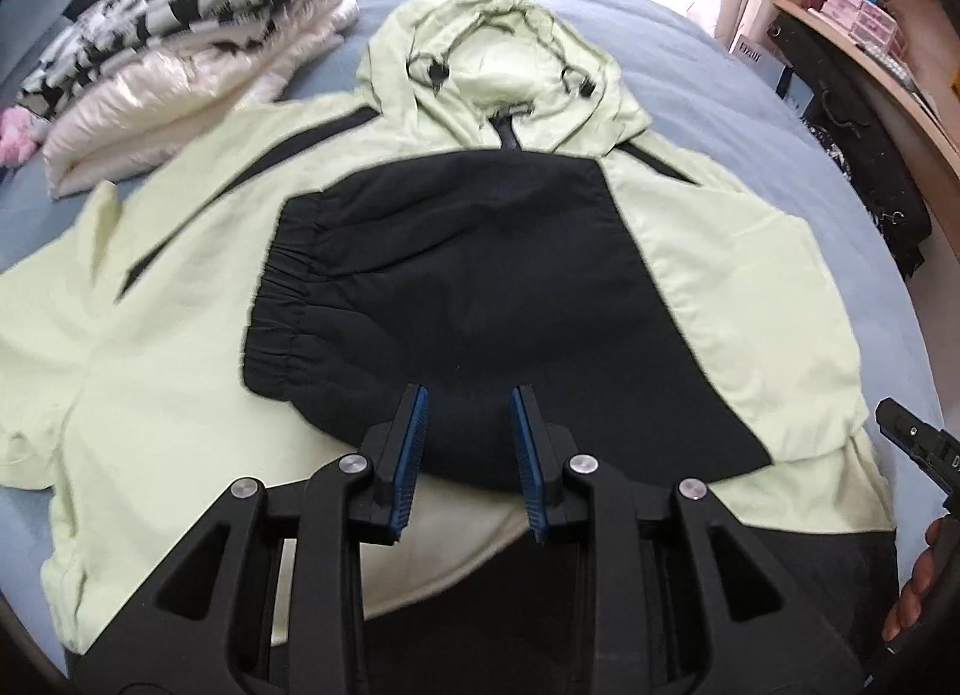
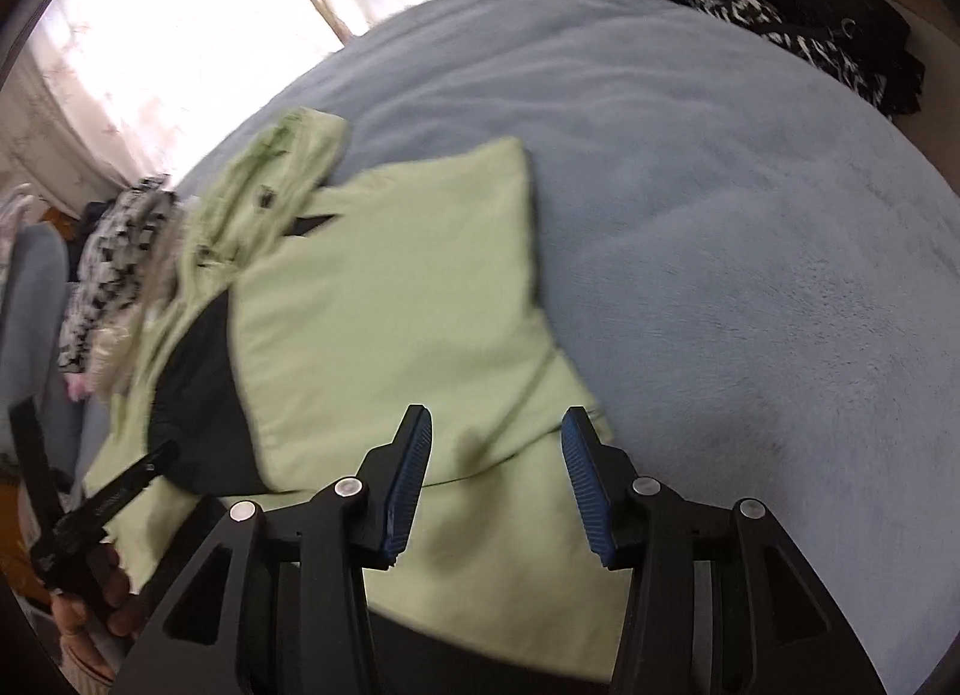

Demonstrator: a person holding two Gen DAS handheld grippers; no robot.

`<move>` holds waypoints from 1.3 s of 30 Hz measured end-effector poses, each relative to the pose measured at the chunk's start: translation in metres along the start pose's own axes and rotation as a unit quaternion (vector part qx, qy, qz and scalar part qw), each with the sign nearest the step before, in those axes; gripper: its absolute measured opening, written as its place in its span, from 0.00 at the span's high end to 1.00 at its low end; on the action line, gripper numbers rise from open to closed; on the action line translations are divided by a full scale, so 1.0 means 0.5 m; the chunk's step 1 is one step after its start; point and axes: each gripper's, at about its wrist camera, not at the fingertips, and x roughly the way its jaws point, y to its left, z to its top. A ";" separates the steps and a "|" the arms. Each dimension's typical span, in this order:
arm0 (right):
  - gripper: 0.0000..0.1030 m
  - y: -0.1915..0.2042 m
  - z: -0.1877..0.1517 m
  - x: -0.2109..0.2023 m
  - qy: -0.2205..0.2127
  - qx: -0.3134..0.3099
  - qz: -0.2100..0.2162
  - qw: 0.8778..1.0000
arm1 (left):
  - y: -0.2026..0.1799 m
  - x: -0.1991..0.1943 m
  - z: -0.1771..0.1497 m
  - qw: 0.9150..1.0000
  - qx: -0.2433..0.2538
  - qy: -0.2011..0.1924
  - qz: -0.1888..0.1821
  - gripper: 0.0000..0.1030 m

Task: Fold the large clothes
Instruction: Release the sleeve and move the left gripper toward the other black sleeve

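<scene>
A pale green hooded jacket [image 1: 180,287] lies flat on the blue bed, hood at the far end. Its black-cuffed right sleeve [image 1: 456,299] is folded across the chest. My left gripper [image 1: 469,395] is open and empty, hovering over the near end of that black sleeve. The jacket's right side [image 2: 390,323] shows in the right wrist view, folded inward. My right gripper [image 2: 497,416] is open and empty above the jacket's lower right corner. The right gripper's body also shows at the right edge of the left wrist view [image 1: 918,443].
A stack of folded clothes [image 1: 180,59], white with a black-and-white patterned piece on top, lies at the far left of the blue bed cover [image 2: 750,275]. Shelves [image 1: 870,23] and dark clothing [image 1: 864,155] stand to the right of the bed. A bright window is behind.
</scene>
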 end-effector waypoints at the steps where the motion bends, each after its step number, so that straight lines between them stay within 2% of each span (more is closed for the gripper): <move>1: 0.55 0.019 -0.006 -0.014 -0.004 -0.004 0.006 1.000 | 0.000 -0.014 -0.003 1.000 0.000 -0.005 0.000 0.75; 10: 0.55 0.116 -0.100 -0.156 -0.008 -0.031 0.057 0.998 | 0.003 -0.167 -0.069 0.999 -0.010 -0.035 -0.022 0.75; 16: 0.55 0.174 -0.179 -0.236 -0.007 -0.047 0.083 0.995 | 0.017 -0.272 -0.141 0.999 -0.005 -0.051 -0.005 0.75; 21: 0.55 0.216 -0.229 -0.264 0.002 -0.069 0.092 0.993 | 0.045 -0.342 -0.199 0.999 -0.016 -0.047 -0.016 0.75; 26: 0.55 0.257 -0.283 -0.294 0.007 -0.089 0.092 0.992 | 0.064 -0.402 -0.248 0.998 -0.010 -0.061 -0.004 0.75; 32: 0.55 0.297 -0.329 -0.321 0.007 -0.113 0.087 0.990 | 0.100 -0.448 -0.284 0.998 -0.017 -0.068 -0.001 0.75; 39: 0.55 0.381 -0.372 -0.350 0.005 -0.157 0.090 0.983 | 0.160 -0.494 -0.303 0.996 -0.030 -0.082 0.003 0.74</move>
